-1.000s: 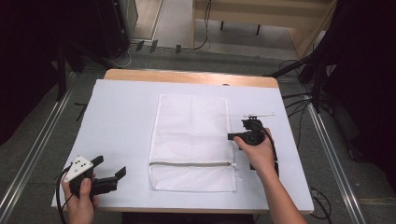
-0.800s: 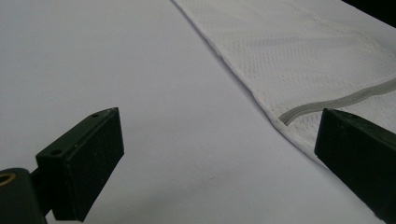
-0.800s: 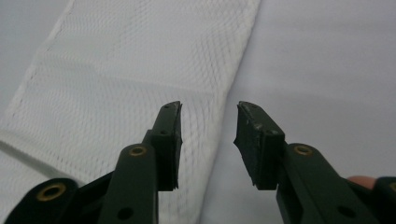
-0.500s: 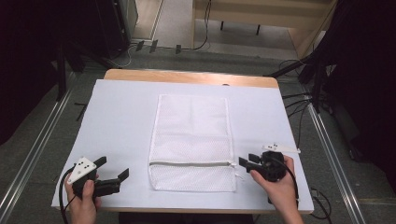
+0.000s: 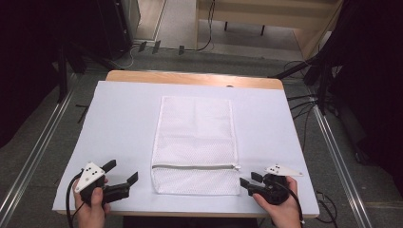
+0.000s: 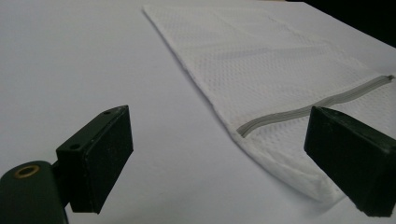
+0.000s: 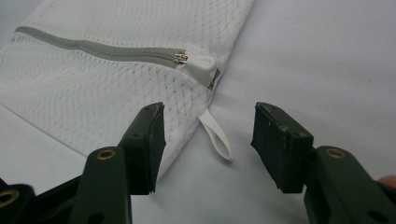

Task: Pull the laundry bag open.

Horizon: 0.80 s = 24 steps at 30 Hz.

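Note:
A white mesh laundry bag (image 5: 196,142) lies flat in the middle of the table, with a grey zipper (image 5: 195,166) across its near end. My left gripper (image 5: 122,173) stands open near the bag's near left corner, apart from it; the bag (image 6: 285,74) and its zipper (image 6: 308,105) lie ahead and to the right of the jaws. My right gripper (image 5: 248,180) is open beside the bag's near right corner. Its jaws (image 7: 208,140) frame a white hanging loop (image 7: 217,135), below the zipper pull (image 7: 180,58) and its white cover (image 7: 201,65). Nothing is held.
The white table cover (image 5: 119,123) ends at a wooden edge (image 5: 190,77) at the far side. Cables (image 5: 304,109) run over the floor to the right. A metal rail (image 5: 33,152) passes along the left.
My right gripper has drawn back from over the bag's right side to the near right corner. My left gripper has shifted only slightly.

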{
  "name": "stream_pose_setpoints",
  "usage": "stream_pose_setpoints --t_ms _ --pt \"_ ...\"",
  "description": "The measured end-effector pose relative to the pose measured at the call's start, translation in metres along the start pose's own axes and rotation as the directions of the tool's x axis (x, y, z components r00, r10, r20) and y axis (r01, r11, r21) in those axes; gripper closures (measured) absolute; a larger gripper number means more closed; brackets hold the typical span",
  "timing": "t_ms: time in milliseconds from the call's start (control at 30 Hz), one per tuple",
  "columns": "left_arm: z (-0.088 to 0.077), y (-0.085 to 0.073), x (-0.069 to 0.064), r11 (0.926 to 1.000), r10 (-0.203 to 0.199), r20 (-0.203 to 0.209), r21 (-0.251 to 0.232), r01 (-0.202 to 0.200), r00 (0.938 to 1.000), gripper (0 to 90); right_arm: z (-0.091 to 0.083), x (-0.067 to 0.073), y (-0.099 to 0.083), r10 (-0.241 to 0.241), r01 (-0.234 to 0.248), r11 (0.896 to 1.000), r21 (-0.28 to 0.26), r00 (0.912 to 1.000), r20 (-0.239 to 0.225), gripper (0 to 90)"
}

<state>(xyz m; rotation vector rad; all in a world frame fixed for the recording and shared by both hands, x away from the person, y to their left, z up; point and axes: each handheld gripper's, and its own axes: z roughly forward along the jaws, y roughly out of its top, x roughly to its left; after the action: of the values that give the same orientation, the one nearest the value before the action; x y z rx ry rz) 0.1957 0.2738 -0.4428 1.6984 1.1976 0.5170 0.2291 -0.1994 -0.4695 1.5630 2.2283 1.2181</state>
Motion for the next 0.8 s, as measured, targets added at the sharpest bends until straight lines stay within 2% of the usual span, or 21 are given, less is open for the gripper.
stream_pose_setpoints --t_ms 67,100,133,200,233,267,300,333,367,433,500,633,700,800 --pt "0.005 0.001 -0.009 1.0000 0.002 0.012 0.003 -0.002 0.9999 7.9 0.003 0.001 -0.001 -0.024 0.024 1.000 0.003 0.9997 -0.003 48.0" --pt "0.005 0.001 -0.009 1.0000 0.002 0.012 0.003 -0.002 0.9999 7.9 0.004 0.001 -0.001 -0.042 0.042 0.999 0.000 0.9990 -0.015 49.4" --pt "0.012 0.003 -0.020 0.9999 -0.006 0.034 0.016 0.005 0.9994 7.9 0.005 0.001 0.000 -0.044 0.044 0.999 -0.002 0.9988 -0.022 49.4" --pt "0.020 0.006 -0.032 0.9997 -0.015 0.078 0.023 0.013 0.9969 7.9 0.007 0.001 0.002 -0.039 0.039 0.999 -0.006 0.9989 -0.027 49.5" --pt "0.024 0.008 -0.038 0.9996 -0.005 0.087 0.027 0.003 0.9962 7.9 0.008 0.002 0.003 -0.040 0.040 0.999 -0.008 0.9987 -0.031 49.5" --pt "0.029 0.010 -0.045 0.9994 0.007 0.082 0.034 -0.009 0.9966 8.3 0.010 0.003 0.003 -0.044 0.043 0.999 -0.008 0.9987 -0.028 49.4" --pt "0.033 0.012 -0.052 0.9991 0.019 0.067 0.037 -0.021 0.9976 14.2 0.011 0.004 0.004 -0.049 0.048 0.999 -0.006 0.9985 -0.026 49.0" --pt "0.033 0.012 -0.052 0.9991 0.019 0.067 0.037 -0.021 0.9976 17.7 0.013 0.005 0.004 -0.057 0.057 0.998 -0.005 0.9981 -0.024 48.2" --pt "0.038 0.015 -0.060 0.9984 0.026 0.057 0.048 -0.029 0.9980 17.7 0.013 0.005 0.004 -0.057 0.057 0.998 -0.005 0.9981 -0.024 48.2" --pt "0.050 0.018 -0.074 0.9969 0.030 0.055 0.071 -0.034 0.9980 22.2 0.018 0.006 0.005 -0.077 0.077 0.997 -0.011 0.9970 0.009 46.7" --pt "0.058 0.021 -0.081 0.9959 0.023 0.067 0.086 -0.029 0.9975 23.4 0.020 0.004 0.007 -0.069 0.069 0.997 -0.020 0.9976 0.012 45.4" --pt "0.071 0.028 -0.096 0.9951 0.004 0.111 0.097 -0.015 0.9938 25.5 0.026 0.009 0.006 -0.113 0.113 0.994 -0.006 0.9935 0.009 40.0" --pt "0.076 0.031 -0.102 0.9948 0.011 0.122 0.099 -0.023 0.9924 26.6 0.029 0.013 0.005 -0.144 0.144 0.990 -0.002 0.9889 0.035 37.9" --pt "0.083 0.035 -0.113 0.9944 0.012 0.141 0.102 -0.026 0.9899 27.6 0.032 0.018 0.004 -0.147 0.147 0.989 0.000 0.9881 0.044 31.1"
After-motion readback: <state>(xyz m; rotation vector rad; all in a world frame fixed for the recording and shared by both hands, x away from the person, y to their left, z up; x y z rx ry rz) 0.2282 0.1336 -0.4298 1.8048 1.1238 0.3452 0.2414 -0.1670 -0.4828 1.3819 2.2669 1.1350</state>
